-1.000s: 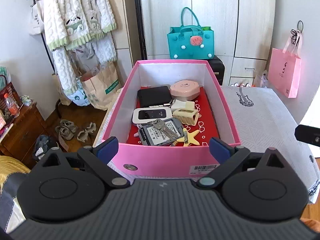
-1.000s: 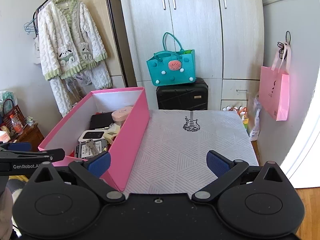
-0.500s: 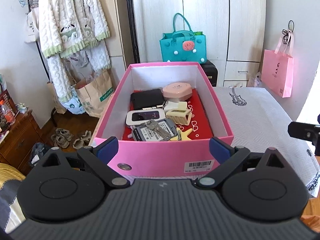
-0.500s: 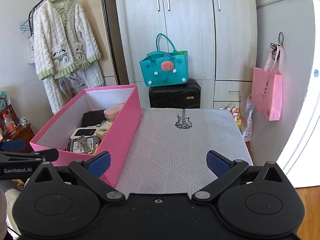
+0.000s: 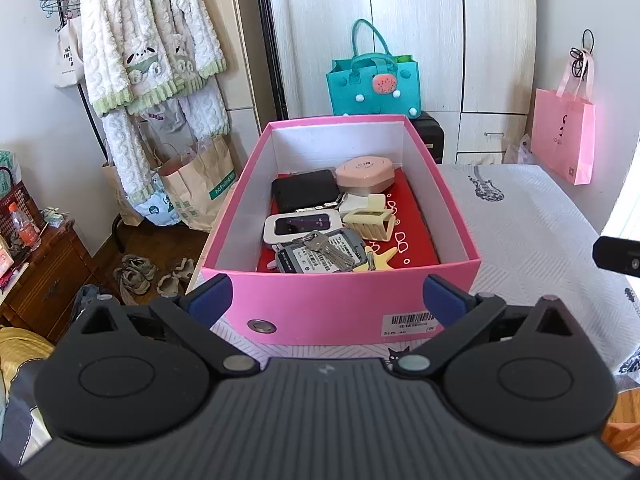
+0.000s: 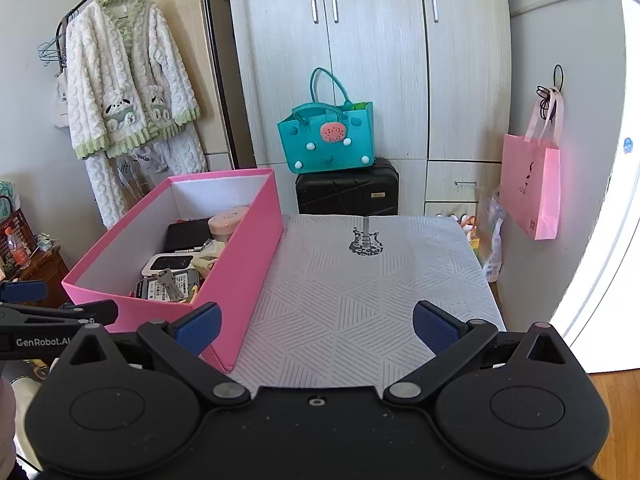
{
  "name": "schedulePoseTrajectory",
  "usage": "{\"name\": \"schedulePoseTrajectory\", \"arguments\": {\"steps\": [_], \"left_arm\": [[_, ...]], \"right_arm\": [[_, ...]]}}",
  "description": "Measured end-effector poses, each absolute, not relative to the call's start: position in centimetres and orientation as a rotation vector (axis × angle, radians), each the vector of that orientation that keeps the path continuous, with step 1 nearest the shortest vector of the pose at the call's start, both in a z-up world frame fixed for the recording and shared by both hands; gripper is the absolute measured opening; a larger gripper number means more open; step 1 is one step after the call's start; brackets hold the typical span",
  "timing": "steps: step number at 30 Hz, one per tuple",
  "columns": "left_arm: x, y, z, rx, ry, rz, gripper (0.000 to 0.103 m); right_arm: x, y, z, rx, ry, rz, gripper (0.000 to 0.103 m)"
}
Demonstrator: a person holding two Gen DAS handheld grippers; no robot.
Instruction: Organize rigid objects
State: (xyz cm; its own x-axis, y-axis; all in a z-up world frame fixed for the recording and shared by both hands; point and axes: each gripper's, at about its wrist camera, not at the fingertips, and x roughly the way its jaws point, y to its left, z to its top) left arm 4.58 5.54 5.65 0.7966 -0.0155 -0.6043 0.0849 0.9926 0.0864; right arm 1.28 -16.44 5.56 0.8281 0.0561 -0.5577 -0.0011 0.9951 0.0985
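**Pink box of small hard things, both grippers wide and empty**

The pink box (image 5: 340, 304) sits on the left side of the table (image 5: 532, 232), its near end wall facing the left wrist camera and bearing a barcode label (image 5: 408, 320) whose print is too small to read. Inside lie a black case (image 5: 304, 192), a pink round case (image 5: 364, 176), a white pocket device (image 5: 300, 226), a cream hair clip (image 5: 370, 222), keys (image 5: 328, 250) over a labelled hard drive (image 5: 312, 260), and a yellow star (image 5: 380, 260). The left gripper (image 5: 326, 294) stands spread wide before that wall, holding nothing.

From the right wrist, the box's long wall (image 6: 244, 264) hides most of its contents. The right gripper (image 6: 316, 324) is likewise wide apart and empty, above the patterned cloth near the table's front edge. "GenRobot.AI" reads on the left gripper's side (image 6: 40, 342), cut off at the frame.
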Motion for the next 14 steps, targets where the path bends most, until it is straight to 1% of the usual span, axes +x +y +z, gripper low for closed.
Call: {"name": "schedulePoseTrajectory", "arguments": {"steps": [14], "left_arm": [[3.77,5.28,6.02,0.121,0.609,-0.049,0.103]], "right_arm": [[1.08,-16.47,5.46,0.095,0.594,0.027,0.103]]}}
